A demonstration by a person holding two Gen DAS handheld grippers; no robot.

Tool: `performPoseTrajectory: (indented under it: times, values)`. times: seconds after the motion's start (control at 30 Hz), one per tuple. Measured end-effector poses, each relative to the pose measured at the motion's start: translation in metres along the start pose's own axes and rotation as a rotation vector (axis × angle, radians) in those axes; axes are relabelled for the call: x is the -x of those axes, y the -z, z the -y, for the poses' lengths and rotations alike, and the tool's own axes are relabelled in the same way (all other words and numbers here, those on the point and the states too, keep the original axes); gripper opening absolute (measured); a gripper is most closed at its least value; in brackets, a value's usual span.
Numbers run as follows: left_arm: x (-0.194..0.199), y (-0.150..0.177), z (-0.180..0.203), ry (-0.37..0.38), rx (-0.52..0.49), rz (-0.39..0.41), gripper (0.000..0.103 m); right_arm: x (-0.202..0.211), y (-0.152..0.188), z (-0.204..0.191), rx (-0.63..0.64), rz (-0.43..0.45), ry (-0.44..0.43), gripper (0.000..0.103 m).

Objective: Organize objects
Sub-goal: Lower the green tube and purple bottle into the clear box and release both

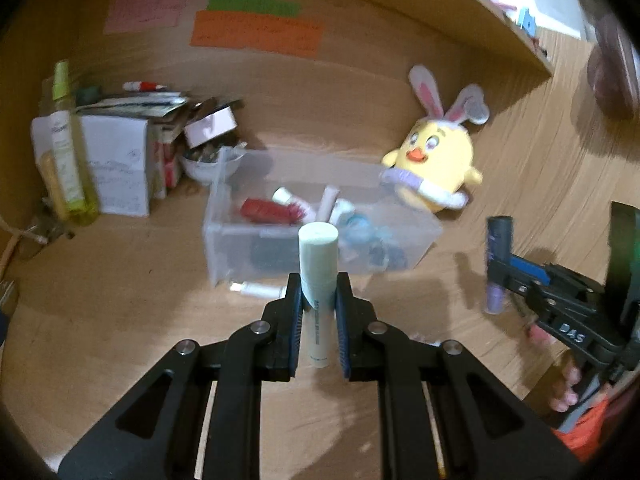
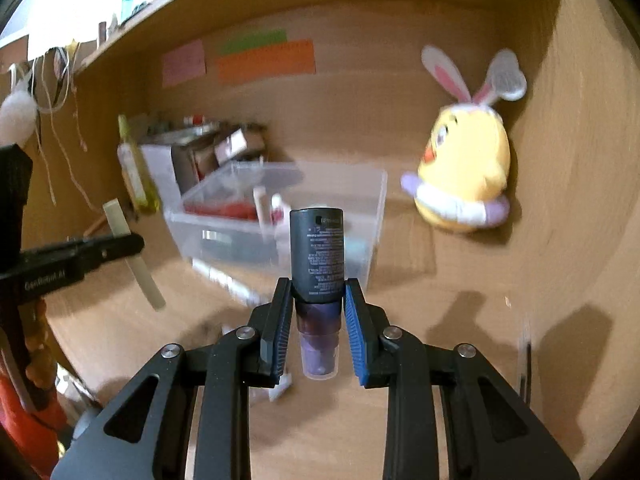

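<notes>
while both black two-finger grippers hang over the brown wooden desk, each one holds a thing. the left gripper pinches a pale mint green tube with a round cap between its blue pads, and the tube stands upright. the right gripper pinches a dark grey bottle with a purple bottom, also upright, with tiny white words on its side. in the left wrist view the right gripper shows at about 3 o'clock with the same bottle.

just past the green tube, at about 12 o'clock, sits a clear plastic box on the desk. inside it lie a red tube, a white tube and some blue things, all a bit blurry. a small white tube lies on the desk just beside the front of the box.

a yellow chick plush toy with bunny ears sits at about 2 o'clock, near the box. a tall yellow-green bottle and a white carton stand at about 10 o'clock. pink, green and orange paper notes stick on the back wall.
</notes>
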State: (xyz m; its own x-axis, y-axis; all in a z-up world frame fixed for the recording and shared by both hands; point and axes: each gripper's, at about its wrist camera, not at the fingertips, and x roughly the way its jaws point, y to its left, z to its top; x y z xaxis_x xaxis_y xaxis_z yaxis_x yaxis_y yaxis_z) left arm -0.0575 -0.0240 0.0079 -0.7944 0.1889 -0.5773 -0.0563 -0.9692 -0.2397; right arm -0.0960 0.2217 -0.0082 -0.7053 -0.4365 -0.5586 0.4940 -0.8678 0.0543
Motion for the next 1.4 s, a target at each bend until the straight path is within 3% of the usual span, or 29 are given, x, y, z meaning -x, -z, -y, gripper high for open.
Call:
performPoseTrajectory:
  times: [0.2,0.3,0.43,0.57,0.83,1.23,1.4]
  values:
    - [-0.008,-0.041,0.005,-0.021,-0.018,0.037,0.015,-0.013,-0.04,-0.01,0.018,0.055,0.005,0.023]
    - [-0.016,-0.06,0.008,-0.066,-0.037,0.053,0.015,-0.023,-0.056,-0.014,0.027,0.065,0.015,0.023]
    - [-0.032,-0.079,0.005,-0.097,-0.035,0.06,0.015,-0.04,-0.07,-0.019,0.043,0.062,0.038,0.024]
    - [-0.053,-0.09,-0.004,-0.072,0.006,0.044,0.015,-0.07,-0.08,-0.022,0.091,0.017,0.08,0.024]
    - [-0.101,-0.09,-0.01,-0.069,0.021,-0.057,0.015,-0.132,-0.074,-0.011,0.128,-0.135,0.111,0.023]
    - [-0.136,-0.088,-0.01,-0.09,-0.007,-0.133,0.015,-0.172,-0.065,-0.008,0.125,-0.243,0.078,0.024]
    - [-0.132,-0.086,-0.009,-0.089,-0.017,-0.128,0.028,-0.172,-0.064,-0.01,0.114,-0.256,0.066,0.026]
